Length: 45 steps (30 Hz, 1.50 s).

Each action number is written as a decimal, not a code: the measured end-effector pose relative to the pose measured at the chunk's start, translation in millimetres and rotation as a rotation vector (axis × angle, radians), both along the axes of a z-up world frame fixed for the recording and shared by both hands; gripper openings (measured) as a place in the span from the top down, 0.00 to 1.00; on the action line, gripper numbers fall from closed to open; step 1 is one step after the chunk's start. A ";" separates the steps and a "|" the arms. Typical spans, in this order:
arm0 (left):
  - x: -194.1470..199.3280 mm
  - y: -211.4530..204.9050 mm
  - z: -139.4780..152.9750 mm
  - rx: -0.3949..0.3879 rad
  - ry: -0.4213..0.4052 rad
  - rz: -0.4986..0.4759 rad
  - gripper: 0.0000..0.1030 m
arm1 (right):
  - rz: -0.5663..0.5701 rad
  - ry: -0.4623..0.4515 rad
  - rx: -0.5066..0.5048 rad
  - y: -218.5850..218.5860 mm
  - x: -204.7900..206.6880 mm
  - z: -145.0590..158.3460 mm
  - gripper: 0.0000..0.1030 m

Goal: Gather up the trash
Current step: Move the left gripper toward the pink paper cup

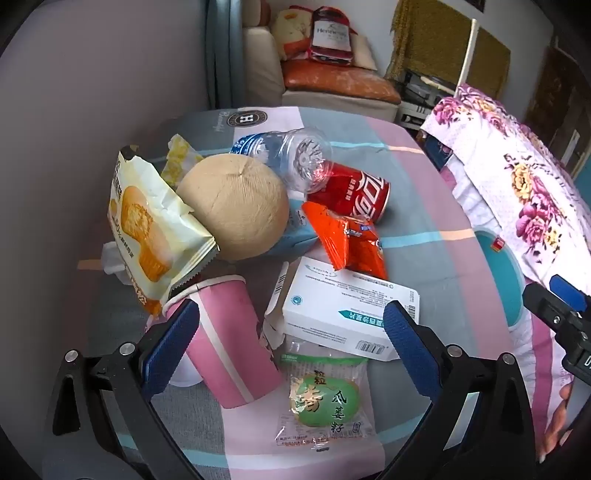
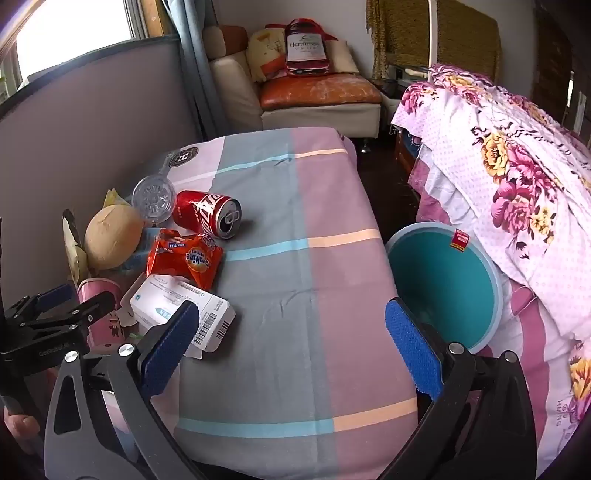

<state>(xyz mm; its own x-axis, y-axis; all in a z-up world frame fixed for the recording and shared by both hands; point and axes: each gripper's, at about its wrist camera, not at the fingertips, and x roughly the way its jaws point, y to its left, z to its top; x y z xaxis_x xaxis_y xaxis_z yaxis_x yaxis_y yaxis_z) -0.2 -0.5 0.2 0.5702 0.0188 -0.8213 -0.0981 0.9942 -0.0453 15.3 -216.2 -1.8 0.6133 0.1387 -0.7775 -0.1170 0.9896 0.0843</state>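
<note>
Nearest the left gripper [image 1: 291, 332], its jaws spread wide and gripping nothing, lie a pink paper cup [image 1: 229, 343] and a green snack packet [image 1: 325, 398]. Beyond the cup: a white box [image 1: 343, 310], orange wrapper [image 1: 343, 240], red can [image 1: 354, 192], coconut [image 1: 234, 206]. Right gripper [image 2: 291, 347] also gapes empty, well right of the cup, beside a teal bin [image 2: 443, 280].

You get soft daylight from the window [image 2: 74, 33] at upper left, blown out white. Both views bow strongly toward dark, vignetted corners; shadows stay faint, and the far sofa [image 2: 317, 92] looks slightly soft.
</note>
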 end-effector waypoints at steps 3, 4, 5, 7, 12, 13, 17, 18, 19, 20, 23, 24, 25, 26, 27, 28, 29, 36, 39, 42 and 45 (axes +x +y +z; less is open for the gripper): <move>-0.1 0.1 0.0 -0.001 0.003 -0.001 0.03 | -0.002 -0.008 -0.004 -0.2 -0.4 1.0 0.06; -0.7 0.0 0.4 0.001 0.002 0.000 0.03 | -0.002 -0.007 -0.006 -0.2 -0.3 1.2 0.06; -1.5 -0.2 0.9 0.003 0.000 0.000 0.03 | -0.002 -0.007 -0.005 -0.3 -0.3 1.4 0.06; -3.4 -0.9 2.6 0.006 -0.003 0.002 0.03 | -0.001 -0.006 -0.009 -0.5 -0.4 2.4 0.06; -6.5 0.9 1.4 -0.002 -0.001 0.005 0.03 | -0.006 -0.019 -0.020 -8.5 -8.1 4.1 0.06; -10.3 0.0 4.0 -0.004 -0.001 0.008 0.03 | -0.006 -0.020 -0.021 -9.4 -8.7 3.8 0.06; -4.7 4.8 2.5 -0.020 0.012 0.011 0.03 | -0.011 -0.011 -0.025 -3.8 -3.4 6.2 0.06; -4.7 5.4 2.4 -0.021 0.012 0.013 0.03 | -0.012 -0.009 -0.026 -1.6 -2.2 6.5 0.06; -4.9 6.0 2.5 -0.021 0.013 0.016 0.03 | -0.011 -0.009 -0.027 -1.1 -1.9 6.2 0.06; -4.4 6.1 1.8 -0.023 0.014 0.018 0.03 | -0.011 -0.009 -0.025 -1.6 -1.8 5.9 0.06; -4.0 7.4 1.0 -0.029 0.016 0.021 0.03 | -0.010 -0.006 -0.026 -1.3 -1.8 4.0 0.06; -4.1 7.3 1.1 -0.027 0.015 0.022 0.03 | -0.010 -0.006 -0.026 -1.4 -1.8 3.4 0.06; -3.7 8.1 0.7 -0.028 0.016 0.021 0.03 | -0.011 -0.006 -0.026 -1.8 -2.3 3.0 0.06; -3.4 8.5 0.6 -0.027 0.015 0.021 0.03 | -0.011 -0.006 -0.026 -2.6 -2.6 2.7 0.06; -3.4 8.7 0.3 -0.027 0.015 0.022 0.03 | -0.012 -0.005 -0.026 -2.8 -2.5 2.2 0.06; -3.5 9.4 0.1 -0.029 0.015 0.023 0.03 | -0.013 -0.003 -0.026 -3.2 -2.4 1.8 0.06; -3.8 9.9 -0.2 -0.031 0.015 0.024 0.03 | -0.014 -0.003 -0.025 -3.7 -2.5 1.4 0.06; -3.7 12.7 -1.2 -0.044 0.018 0.031 0.03 | -0.019 0.007 -0.019 -4.5 -1.5 -1.9 0.06; -4.0 13.2 -1.3 -0.047 0.017 0.033 0.03 | -0.017 0.014 -0.018 -4.3 -0.4 -3.5 0.06; -4.4 13.9 -2.2 -0.050 0.021 0.034 0.03 | -0.016 0.016 -0.020 -3.4 -0.4 -4.7 0.06; -4.9 14.0 -3.4 -0.052 0.024 0.036 0.03 | -0.018 0.021 -0.020 -3.0 0.6 -5.6 0.06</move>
<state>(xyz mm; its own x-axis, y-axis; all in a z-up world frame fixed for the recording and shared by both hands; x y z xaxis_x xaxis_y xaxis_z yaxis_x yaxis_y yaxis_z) -5.2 13.5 -3.2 0.5501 -0.0043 -0.8351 -0.1354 0.9863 -0.0943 15.9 -219.1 -7.4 0.5994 0.1116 -0.7927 -0.0972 0.9931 0.0663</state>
